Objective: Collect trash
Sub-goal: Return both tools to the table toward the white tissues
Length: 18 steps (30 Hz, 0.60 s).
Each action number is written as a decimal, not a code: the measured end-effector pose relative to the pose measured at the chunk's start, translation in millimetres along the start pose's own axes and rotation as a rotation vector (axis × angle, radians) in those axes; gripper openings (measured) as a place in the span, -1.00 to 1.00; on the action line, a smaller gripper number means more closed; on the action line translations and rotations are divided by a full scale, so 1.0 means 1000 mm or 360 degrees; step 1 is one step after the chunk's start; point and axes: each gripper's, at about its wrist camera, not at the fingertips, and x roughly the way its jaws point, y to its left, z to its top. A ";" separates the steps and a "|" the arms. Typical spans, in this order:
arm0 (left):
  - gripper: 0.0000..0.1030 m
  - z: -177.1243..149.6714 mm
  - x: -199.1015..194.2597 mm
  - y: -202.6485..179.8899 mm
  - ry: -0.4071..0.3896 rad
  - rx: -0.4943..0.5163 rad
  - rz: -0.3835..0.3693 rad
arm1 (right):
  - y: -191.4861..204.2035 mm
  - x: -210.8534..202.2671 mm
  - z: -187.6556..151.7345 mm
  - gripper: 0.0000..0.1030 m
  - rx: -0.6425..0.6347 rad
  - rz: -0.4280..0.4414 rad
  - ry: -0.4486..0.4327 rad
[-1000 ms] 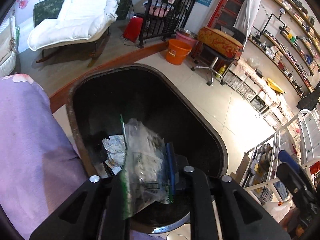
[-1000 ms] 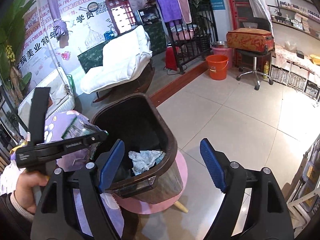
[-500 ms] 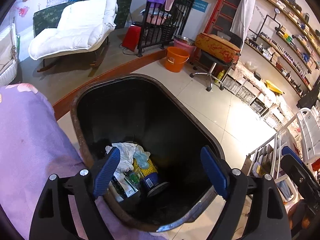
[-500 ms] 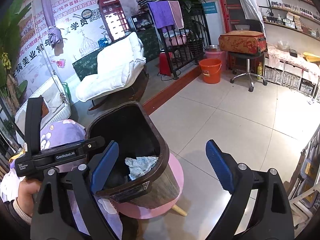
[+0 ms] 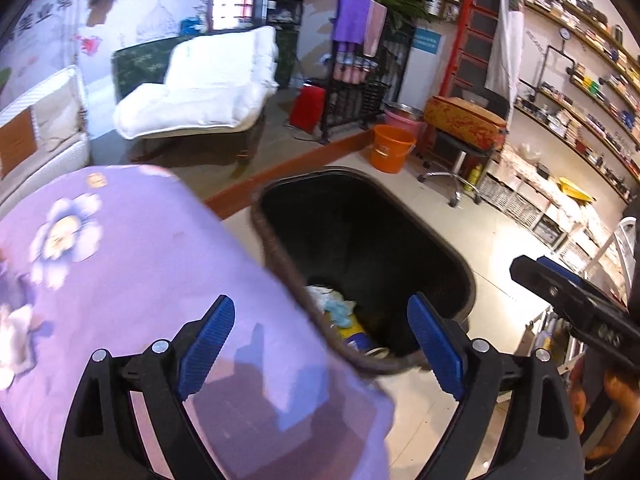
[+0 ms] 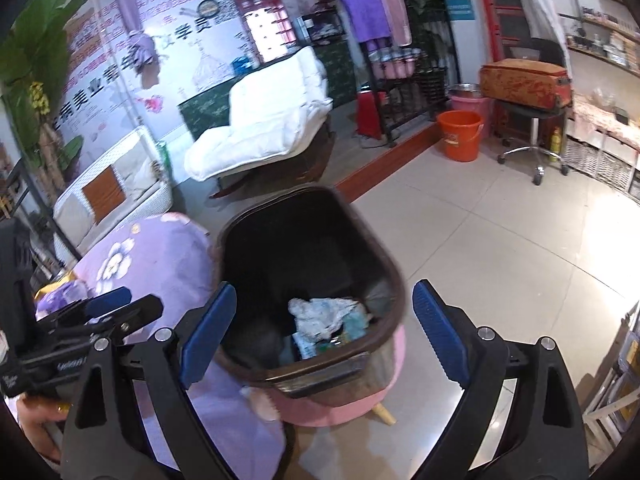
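A dark brown trash bin (image 5: 460,264) (image 6: 394,276) stands on a pink stool (image 6: 348,412). Inside lie crumpled white and blue paper (image 6: 320,316) (image 5: 334,304) and a yellow wrapper (image 5: 352,332). My left gripper (image 5: 320,344) is open and empty, above the bin's near rim and the purple cloth. It also shows in the right wrist view (image 6: 104,308) at the left. My right gripper (image 6: 320,332) is open and empty, just above the bin's near side. It also shows at the right edge of the left wrist view (image 5: 560,276).
A purple flowered cloth (image 5: 132,280) (image 6: 160,264) covers a surface left of the bin. A white recliner (image 6: 264,128), an orange bucket (image 6: 459,136), a swivel stool with a red case (image 6: 524,80) and wall shelves (image 5: 580,92) stand beyond on the tiled floor (image 6: 500,248).
My left gripper opened and dropped the plastic bag into the bin, then drew back and left over the purple cloth. My right gripper stayed open and moved closer to the bin.
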 end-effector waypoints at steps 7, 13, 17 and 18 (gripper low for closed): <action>0.70 -0.024 -0.033 0.041 -0.0021 -0.0095 0.0149 | 0.039 0.014 -0.006 0.73 -0.0102 0.0130 0.0084; 0.71 -0.042 -0.056 0.076 -0.0028 -0.0252 0.0257 | 0.081 0.025 -0.013 0.73 -0.0204 0.0257 0.0164; 0.71 -0.057 -0.074 0.103 -0.0025 -0.0342 0.0364 | 0.115 0.034 -0.019 0.73 -0.0298 0.0368 0.0241; 0.71 -0.060 -0.079 0.110 -0.0030 -0.0370 0.0383 | 0.122 0.036 -0.021 0.73 -0.0312 0.0391 0.0258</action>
